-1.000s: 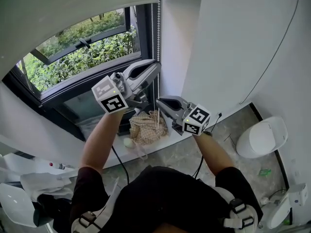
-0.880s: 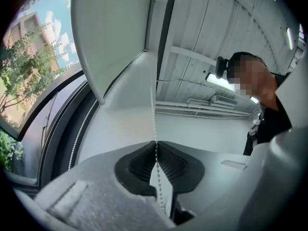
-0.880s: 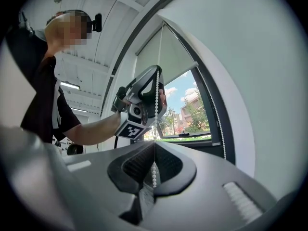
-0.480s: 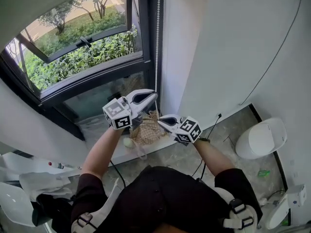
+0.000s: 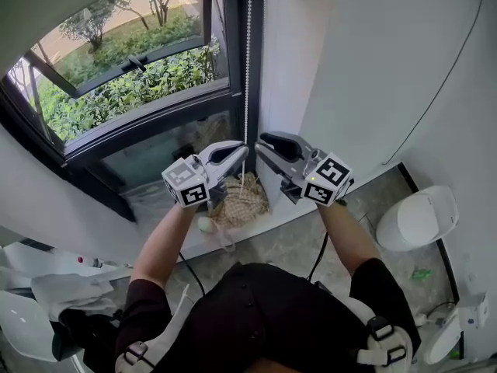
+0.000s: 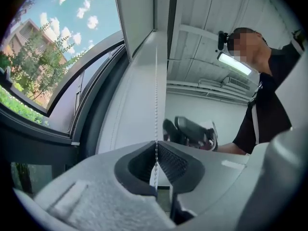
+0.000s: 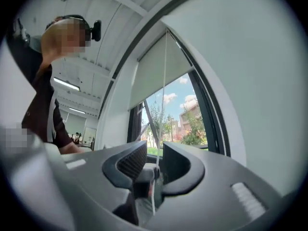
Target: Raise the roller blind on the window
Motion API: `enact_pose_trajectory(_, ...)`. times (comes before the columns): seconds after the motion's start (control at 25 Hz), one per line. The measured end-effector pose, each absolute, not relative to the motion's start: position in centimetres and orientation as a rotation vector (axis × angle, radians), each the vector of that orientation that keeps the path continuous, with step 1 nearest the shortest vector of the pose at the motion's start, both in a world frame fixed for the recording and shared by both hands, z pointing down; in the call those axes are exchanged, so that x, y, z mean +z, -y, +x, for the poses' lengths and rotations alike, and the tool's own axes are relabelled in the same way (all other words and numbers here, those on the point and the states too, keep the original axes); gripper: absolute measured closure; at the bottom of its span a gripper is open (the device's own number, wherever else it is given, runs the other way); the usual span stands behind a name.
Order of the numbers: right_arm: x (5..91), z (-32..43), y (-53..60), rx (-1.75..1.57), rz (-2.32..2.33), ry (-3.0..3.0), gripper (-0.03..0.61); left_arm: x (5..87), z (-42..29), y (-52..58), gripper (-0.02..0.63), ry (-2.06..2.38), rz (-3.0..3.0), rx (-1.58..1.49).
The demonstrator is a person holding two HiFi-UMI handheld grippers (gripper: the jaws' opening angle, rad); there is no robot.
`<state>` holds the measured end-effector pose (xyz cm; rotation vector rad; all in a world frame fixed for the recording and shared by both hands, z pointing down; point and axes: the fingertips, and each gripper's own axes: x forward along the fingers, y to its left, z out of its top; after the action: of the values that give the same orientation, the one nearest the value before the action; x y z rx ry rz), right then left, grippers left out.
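Now the left gripper is pinched shut on the bead chain, which runs straight up from its jaws beside the window. Just right of it, the right gripper has just been opening; its jaws stand apart with the chain passing loose between them. Above both, the roller blind covers only the window's top.

The left tongs and right tongs are showing matt grey plastic with ribbed dark pads. Above them the bead chain is looking smooth and white.
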<state>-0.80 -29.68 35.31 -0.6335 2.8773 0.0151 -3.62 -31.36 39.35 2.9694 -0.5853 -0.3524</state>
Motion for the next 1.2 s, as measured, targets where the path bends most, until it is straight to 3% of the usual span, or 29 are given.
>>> enact_pose_trajectory(0.2, 29.2, -3.7, 29.5, 0.216, -0.612, -2.829, 0.465, 39.4, -3.4, 30.5, 0.598, 0.569, 2.952, -0.351)
enact_pose_trajectory(0.44, 27.3, -5.3, 30.9, 0.226, -0.629, -2.843, 0.486, 39.3, -4.4, 30.6, 0.598, 0.617, 2.913, -0.384)
enact_pose_trajectory(1.0, 21.9, -4.6, 32.7, 0.142, -0.639, -2.696, 0.467, 39.6, -5.0, 30.4, 0.598, 0.6, 2.894, -0.41)
enact_pose_trajectory(1.08, 22.0, -4.7, 32.7, 0.16, -0.657, -2.696, 0.533, 39.6, -4.9, 30.3, 0.598, 0.6, 2.89, -0.417)
enact_pose_trajectory(1.2, 22.1, -4.6, 32.9, 0.16, -0.677, -2.679, 0.563, 39.6, -5.0, 30.7, 0.598, 0.603, 2.89, -0.428)
